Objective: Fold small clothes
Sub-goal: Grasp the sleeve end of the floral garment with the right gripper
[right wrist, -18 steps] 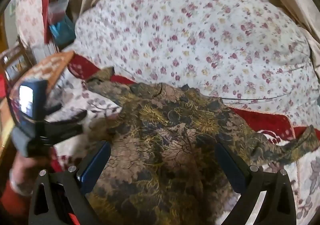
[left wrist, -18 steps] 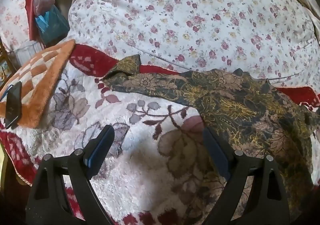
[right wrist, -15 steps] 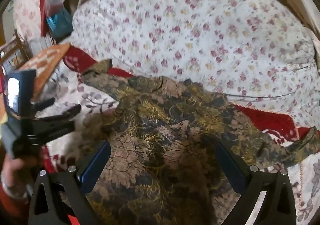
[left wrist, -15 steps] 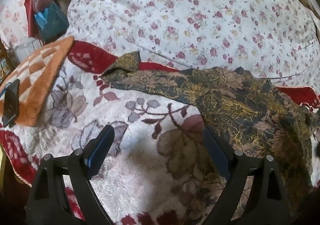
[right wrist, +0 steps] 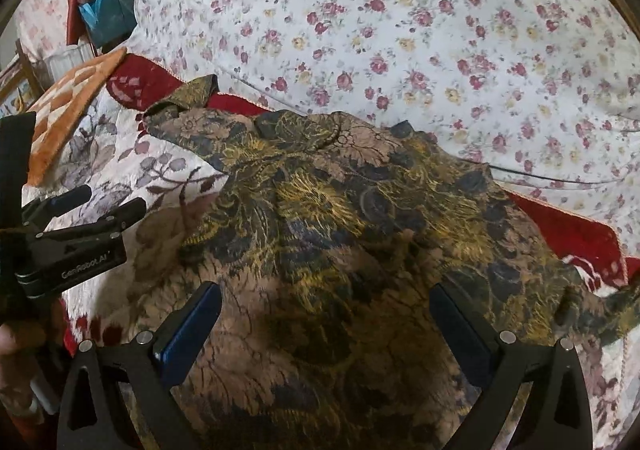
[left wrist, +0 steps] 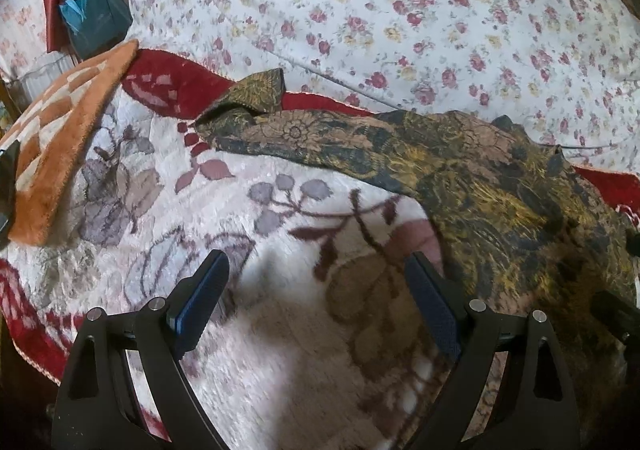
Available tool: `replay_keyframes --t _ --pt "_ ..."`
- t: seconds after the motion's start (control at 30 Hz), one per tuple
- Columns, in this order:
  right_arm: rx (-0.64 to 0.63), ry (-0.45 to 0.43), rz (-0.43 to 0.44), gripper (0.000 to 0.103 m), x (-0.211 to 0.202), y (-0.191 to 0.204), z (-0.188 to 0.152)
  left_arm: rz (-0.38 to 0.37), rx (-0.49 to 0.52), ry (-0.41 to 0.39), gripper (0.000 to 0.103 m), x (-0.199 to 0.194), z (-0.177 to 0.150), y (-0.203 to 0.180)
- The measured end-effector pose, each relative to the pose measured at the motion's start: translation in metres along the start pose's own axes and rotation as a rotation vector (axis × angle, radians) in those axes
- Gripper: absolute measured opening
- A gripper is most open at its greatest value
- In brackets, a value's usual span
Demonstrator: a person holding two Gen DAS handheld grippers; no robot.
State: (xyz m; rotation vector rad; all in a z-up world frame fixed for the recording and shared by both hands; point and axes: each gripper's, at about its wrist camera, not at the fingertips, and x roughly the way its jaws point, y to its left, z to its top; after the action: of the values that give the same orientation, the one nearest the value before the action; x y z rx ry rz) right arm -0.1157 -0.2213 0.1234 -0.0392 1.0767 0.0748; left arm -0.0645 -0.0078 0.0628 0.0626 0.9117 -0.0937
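Note:
A small dark garment with a gold and brown floral print [right wrist: 352, 234] lies spread on a plush floral blanket [left wrist: 248, 362]. Its one sleeve stretches left, with the cuff folded over [left wrist: 252, 94]; the other sleeve runs off to the right [right wrist: 600, 302]. My left gripper [left wrist: 316, 290] is open and empty, over bare blanket just left of the garment's body [left wrist: 500, 202]. My right gripper [right wrist: 326, 318] is open and empty, hovering over the garment's lower middle. The left gripper also shows at the left edge of the right wrist view [right wrist: 72, 234].
A big white quilt with small red flowers [left wrist: 400, 10] rises behind the garment. An orange checked mat [left wrist: 60, 138] lies at the left with a dark phone at its edge [left wrist: 6, 186]. Bags and a teal pack [left wrist: 92, 18] stand at the far left.
Both grippers have moved forward and a little left over the blanket; the garment lies as before. Both stay open.

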Motion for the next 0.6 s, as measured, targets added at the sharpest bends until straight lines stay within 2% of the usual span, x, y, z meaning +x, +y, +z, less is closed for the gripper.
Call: replay_keyframes --t 0.13,0.27,0.37,0.43,0.6 --pt "0.006 -0.004 0.058 0.103 0.020 0.007 0.022 0.029 -0.052 0.046 0.090 0.024 0.020 0.023" --pt "0.004 -0.054 0.171 0.102 0.039 0.019 0.049 0.089 -0.145 0.030 0.090 0.040 0.032 0.057" --pt "0.027 -0.072 0.302 0.095 0.058 0.037 0.081 0.120 -0.199 0.027 0.090 0.049 0.031 0.075" --pt "0.012 -0.064 0.338 0.082 0.071 0.050 0.102 0.131 -0.225 0.052 0.090 0.059 0.029 0.085" --pt "0.037 -0.005 0.417 0.081 0.132 0.080 0.152 0.157 -0.276 0.059 0.090 0.065 0.031 0.099"
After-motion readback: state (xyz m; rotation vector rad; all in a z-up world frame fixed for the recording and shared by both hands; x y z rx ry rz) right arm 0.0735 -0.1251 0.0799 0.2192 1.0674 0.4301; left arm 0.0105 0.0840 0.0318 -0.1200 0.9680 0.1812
